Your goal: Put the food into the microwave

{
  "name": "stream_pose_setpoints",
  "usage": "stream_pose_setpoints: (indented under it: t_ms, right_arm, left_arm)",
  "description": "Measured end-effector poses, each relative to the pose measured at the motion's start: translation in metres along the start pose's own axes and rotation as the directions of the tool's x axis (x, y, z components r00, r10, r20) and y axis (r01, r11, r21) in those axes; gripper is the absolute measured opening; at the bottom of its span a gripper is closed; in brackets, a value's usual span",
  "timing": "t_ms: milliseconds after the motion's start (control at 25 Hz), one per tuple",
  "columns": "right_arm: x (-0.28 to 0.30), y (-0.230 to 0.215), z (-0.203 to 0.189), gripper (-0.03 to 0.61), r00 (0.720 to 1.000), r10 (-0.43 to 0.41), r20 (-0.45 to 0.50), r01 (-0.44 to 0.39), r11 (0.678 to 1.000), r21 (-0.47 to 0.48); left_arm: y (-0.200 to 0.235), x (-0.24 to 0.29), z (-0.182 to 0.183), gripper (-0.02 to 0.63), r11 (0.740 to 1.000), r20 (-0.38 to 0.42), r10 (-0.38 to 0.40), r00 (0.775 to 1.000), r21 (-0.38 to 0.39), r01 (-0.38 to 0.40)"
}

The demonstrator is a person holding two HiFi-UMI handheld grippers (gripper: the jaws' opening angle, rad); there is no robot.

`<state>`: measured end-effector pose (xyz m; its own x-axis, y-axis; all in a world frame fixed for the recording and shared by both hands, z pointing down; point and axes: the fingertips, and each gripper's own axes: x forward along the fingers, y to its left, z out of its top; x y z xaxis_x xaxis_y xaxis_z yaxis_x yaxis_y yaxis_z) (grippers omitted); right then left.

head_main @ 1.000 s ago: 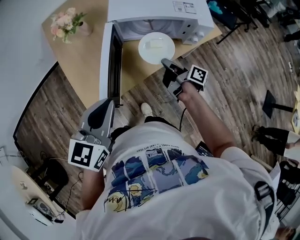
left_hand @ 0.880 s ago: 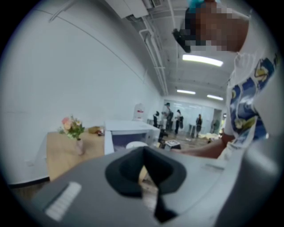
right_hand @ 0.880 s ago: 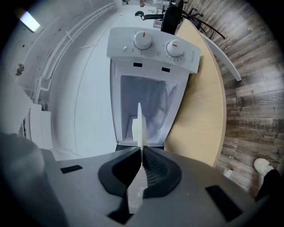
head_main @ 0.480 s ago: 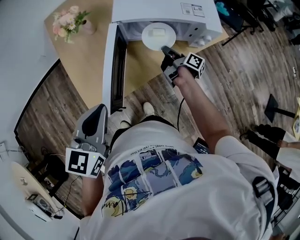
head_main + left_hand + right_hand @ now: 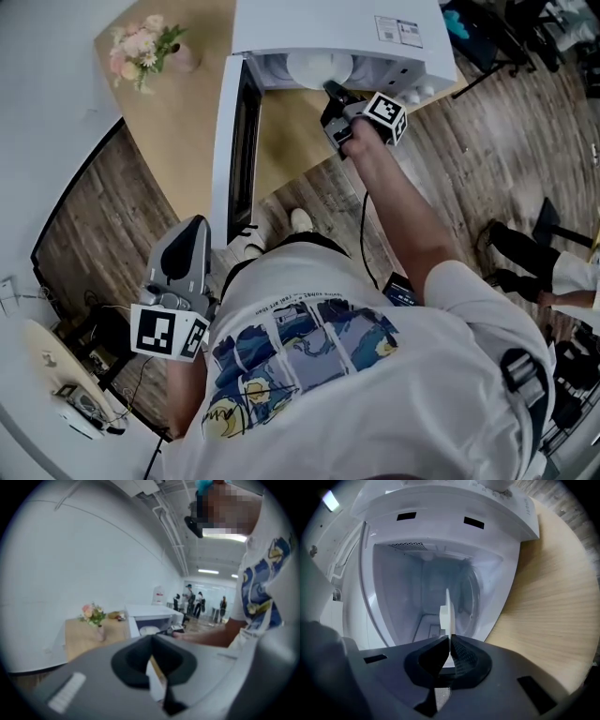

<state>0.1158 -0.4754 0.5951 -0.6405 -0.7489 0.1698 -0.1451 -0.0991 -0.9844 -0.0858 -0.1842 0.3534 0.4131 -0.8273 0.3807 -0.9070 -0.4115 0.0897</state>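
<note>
Firmly closed, the right tool (image 5: 449, 645) grips the plate (image 5: 314, 67) by its rim.

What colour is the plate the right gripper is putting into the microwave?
White plate, seen best in the head view.

Microwave (image 5: 337, 28) cavity open, roomy; door (image 5: 225, 159) swung wide at left; vase (image 5: 141, 47) well apart on table (image 5: 187, 122).

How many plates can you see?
1: a round white plate, held by the right gripper at the open white microwave's mouth. Others may be hidden.
</note>
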Motion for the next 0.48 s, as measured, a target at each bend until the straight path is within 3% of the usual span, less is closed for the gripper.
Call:
stream_pose_setpoints:
  t_ms: [480]
  right_arm:
    - [0.03, -0.012, 0.025, 0.014, 0.997, -0.059, 0.042, 0.06, 0.998, -0.016]
  left_arm:
    - [0.015, 0.016, 0.003, 0.009, 1.0, -0.002, 0.025, 1.0, 0.0, -0.025]
